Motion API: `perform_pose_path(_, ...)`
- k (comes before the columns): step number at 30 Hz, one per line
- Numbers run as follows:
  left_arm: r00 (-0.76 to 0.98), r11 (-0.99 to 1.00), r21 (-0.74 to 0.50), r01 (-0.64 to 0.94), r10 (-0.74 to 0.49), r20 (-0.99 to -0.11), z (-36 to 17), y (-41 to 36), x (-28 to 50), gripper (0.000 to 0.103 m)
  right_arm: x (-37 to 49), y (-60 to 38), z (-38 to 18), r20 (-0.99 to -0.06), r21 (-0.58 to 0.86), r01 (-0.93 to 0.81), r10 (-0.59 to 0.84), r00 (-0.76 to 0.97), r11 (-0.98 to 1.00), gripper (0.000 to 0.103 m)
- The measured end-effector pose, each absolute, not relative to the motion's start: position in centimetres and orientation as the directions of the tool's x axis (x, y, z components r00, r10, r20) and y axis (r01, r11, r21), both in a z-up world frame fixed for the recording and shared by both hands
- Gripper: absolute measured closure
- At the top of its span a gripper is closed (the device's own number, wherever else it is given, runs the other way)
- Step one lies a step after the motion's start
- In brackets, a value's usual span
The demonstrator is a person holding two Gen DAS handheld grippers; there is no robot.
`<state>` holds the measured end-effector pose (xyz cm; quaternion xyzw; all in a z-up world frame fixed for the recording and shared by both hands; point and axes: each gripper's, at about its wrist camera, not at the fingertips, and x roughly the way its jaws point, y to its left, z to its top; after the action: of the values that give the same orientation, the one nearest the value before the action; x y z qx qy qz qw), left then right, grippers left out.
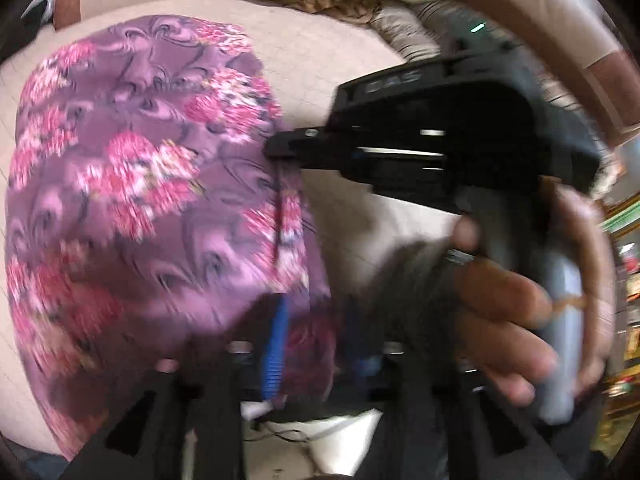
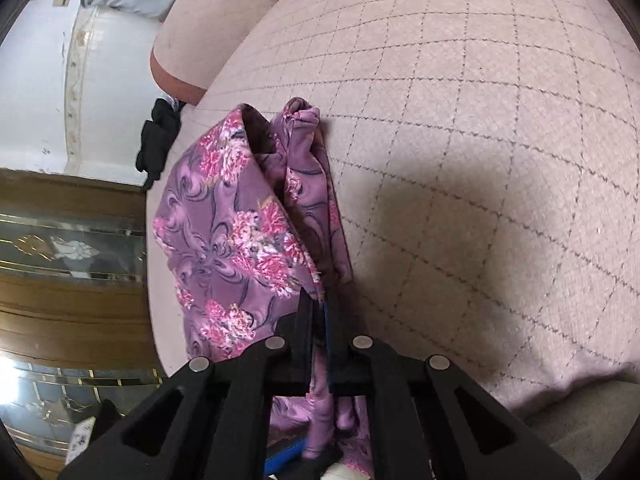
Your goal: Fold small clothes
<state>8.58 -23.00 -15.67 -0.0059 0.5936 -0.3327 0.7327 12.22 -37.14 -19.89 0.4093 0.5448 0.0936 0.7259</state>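
1. Step in hand, as judged: end of a fold pass. Both grippers are low over the cushion [image 2: 460,120] with the garment [image 1: 132,184] laid down in front of them.
2. Right gripper [image 2: 318,320]: jaws clenched on a bunched edge of the garment, cloth pinched between the pads and trailing back under the frame.
3. Left gripper [image 1: 308,344]: jaws stand partly apart. Cloth lies between the fingers, but blur hides whether the pads press it. It looks let go, though I cannot be sure.
4. Garment sits on the beige checked cushion, near its left edge in the right wrist view. Purple fabric with pink flower print and dark swirls.
5. Look of it: one flat panel doubled over, a rumpled ridge along its right side, a loose knot of cloth at the far end. Not neat yet.
6. In the left wrist view, the right gripper's tip touches the garment's right edge. A hand [image 1: 520,312] grips its handle.
7. Next move likely calls for freeing the right pinch, clearing both grippers, then regrasping the ridge side to fold or smooth it.
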Motion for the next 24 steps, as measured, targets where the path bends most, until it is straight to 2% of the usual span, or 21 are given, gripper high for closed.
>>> perform_pose_path(3, 0.086, 0.761, -0.409, 0.504, -0.515, -0.853, -13.8, -21.4, 7.0, 0.064, 12.2, -37.4, -20.4, -0.721, 0.690, 0.306, 0.583, 0.375, 0.656, 0.093)
perform_pose_path(6, 0.153, 0.780, -0.383, 0.495, -0.512, -0.845, -11.5, -18.4, 6.6, 0.050, 11.9, -37.5, -19.2, -0.700, 0.707, 0.296, 0.573, 0.427, 0.643, 0.089)
perform_pose_path(7, 0.178, 0.792, -0.385, 0.474, -0.514, -0.839, -10.8, -16.7, 6.9, 0.043, 11.5, -38.0, -18.5, -0.682, 0.719, 0.283, 0.568, 0.461, 0.635, 0.083)
perform_pose_path(9, 0.248, 0.829, -0.378, 0.413, -0.502, -0.829, -9.4, -14.4, 8.1, 0.034, 10.9, -38.6, -16.6, -0.642, 0.742, 0.233, 0.564, 0.519, 0.629, 0.047)
perform_pose_path(10, 0.276, 0.843, -0.376, 0.384, -0.494, -0.824, -8.9, -13.2, 9.1, 0.031, 11.0, -38.5, -15.6, -0.615, 0.760, 0.191, 0.590, 0.524, 0.622, 0.043)
perform_pose_path(12, 0.316, 0.863, -0.406, 0.300, -0.491, -0.811, -8.3, -10.4, 11.9, 0.029, 11.5, -37.9, -13.5, -0.579, 0.775, 0.114, 0.627, 0.521, 0.621, 0.043)
perform_pose_path(17, 0.341, 0.849, -0.522, 0.081, -0.516, -0.786, -9.7, -3.9, 19.3, 0.028, 16.5, -36.9, -10.8, -0.594, 0.756, 0.061, 0.643, 0.485, 0.652, 0.043)
perform_pose_path(22, 0.300, 0.855, -0.518, -0.013, -0.491, -0.818, -13.8, -3.1, 25.4, 0.028, 23.6, -37.2, -13.2, -0.631, 0.745, 0.102, 0.648, 0.427, 0.659, 0.043)
perform_pose_path(23, 0.291, 0.850, -0.527, -0.020, -0.499, -0.816, -14.4, -3.0, 26.0, 0.028, 24.4, -37.0, -14.0, -0.649, 0.732, 0.112, 0.638, 0.415, 0.672, 0.044)
perform_pose_path(24, 0.282, 0.836, -0.547, -0.034, -0.517, -0.808, -14.9, -2.5, 26.9, 0.028, 25.0, -36.9, -14.9, -0.662, 0.722, 0.121, 0.627, 0.411, 0.682, 0.050)
